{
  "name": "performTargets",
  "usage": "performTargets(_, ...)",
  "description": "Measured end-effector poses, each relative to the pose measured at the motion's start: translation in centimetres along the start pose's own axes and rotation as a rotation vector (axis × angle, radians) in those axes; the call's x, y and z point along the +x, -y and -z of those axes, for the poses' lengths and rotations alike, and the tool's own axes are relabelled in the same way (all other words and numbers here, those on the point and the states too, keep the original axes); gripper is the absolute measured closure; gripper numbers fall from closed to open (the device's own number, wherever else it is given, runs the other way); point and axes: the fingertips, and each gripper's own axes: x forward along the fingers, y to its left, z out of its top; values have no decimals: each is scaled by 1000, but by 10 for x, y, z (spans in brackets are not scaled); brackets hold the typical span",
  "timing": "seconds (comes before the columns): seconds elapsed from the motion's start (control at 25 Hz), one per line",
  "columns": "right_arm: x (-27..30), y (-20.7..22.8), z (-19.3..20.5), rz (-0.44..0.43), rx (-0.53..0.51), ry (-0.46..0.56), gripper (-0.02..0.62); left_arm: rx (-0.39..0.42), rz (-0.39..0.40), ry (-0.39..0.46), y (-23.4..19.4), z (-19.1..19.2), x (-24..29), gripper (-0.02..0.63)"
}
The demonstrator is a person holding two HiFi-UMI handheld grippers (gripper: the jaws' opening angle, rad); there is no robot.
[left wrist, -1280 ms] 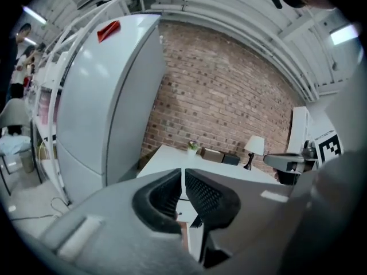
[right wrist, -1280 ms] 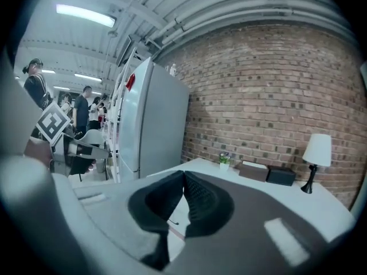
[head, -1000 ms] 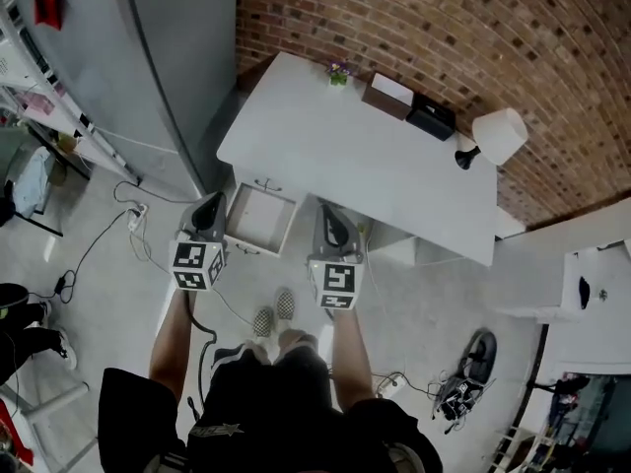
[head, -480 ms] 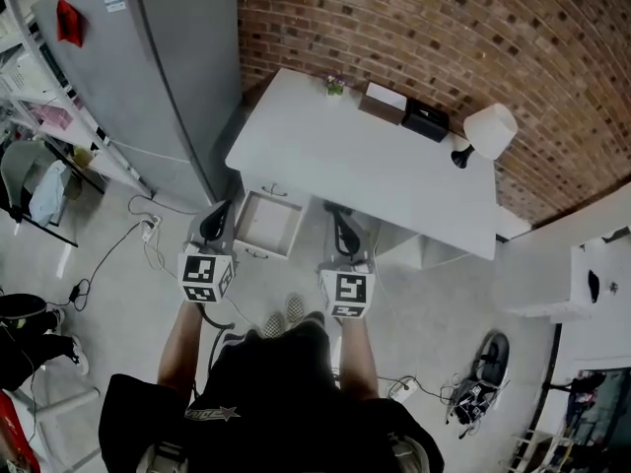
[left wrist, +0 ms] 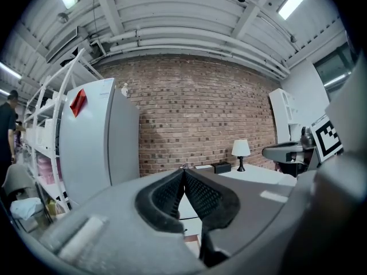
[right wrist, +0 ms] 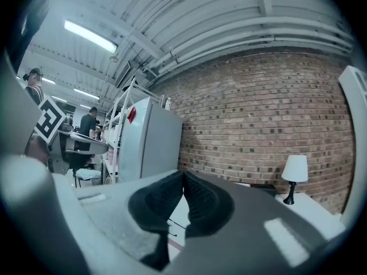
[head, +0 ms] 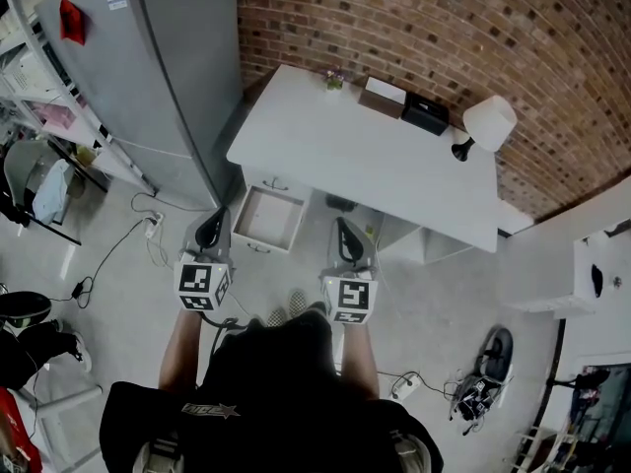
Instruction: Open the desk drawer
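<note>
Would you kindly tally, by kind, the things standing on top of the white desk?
Lamp: 1
Small plant: 1
Boxes: 2, one brown and white, one black
Total: 4

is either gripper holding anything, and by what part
Nothing is held: the left gripper and the right gripper are both shut and empty, apart from the open drawer.

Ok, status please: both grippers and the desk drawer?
Left gripper shut, empty. Right gripper shut, empty. Desk drawer stands open. No obstruction seen.
</note>
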Motion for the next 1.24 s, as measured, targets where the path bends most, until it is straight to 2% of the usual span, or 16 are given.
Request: performTargets(1.24,-4,2,7,-24,24,-16,591,-13,6,-13,8,1,2,595)
